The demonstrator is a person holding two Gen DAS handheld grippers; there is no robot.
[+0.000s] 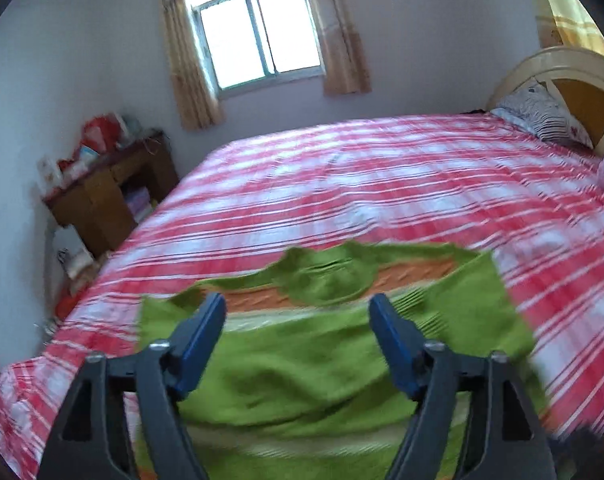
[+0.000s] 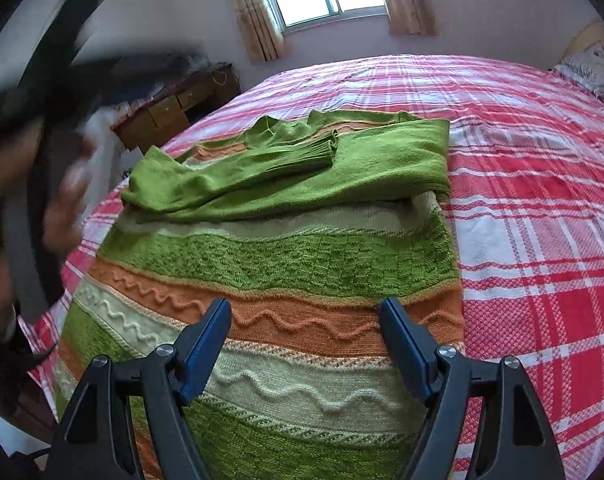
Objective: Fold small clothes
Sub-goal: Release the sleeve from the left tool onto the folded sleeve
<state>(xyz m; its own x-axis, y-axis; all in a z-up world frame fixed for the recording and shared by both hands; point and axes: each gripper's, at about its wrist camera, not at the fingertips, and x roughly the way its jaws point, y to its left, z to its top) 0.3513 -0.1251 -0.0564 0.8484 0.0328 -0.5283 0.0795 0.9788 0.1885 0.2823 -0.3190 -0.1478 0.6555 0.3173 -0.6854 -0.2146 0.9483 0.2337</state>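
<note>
A green knitted sweater with orange and pale wavy bands lay on the red-and-white plaid bedsheet, both sleeves folded across its chest. Above the sweater, the left gripper and right gripper hovered with their 2 blue-tipped fingers spread apart, holding nothing

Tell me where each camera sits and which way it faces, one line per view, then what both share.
Left wrist: rides the left gripper, low over the green sweater, facing across the bed to the window; its open jaws show.
Right wrist: rides the right gripper, above the sweater's striped hem, facing the same way; its open jaws and a blurred hand at left show.
Shared: sweater, bed, window, wooden desk.
</note>
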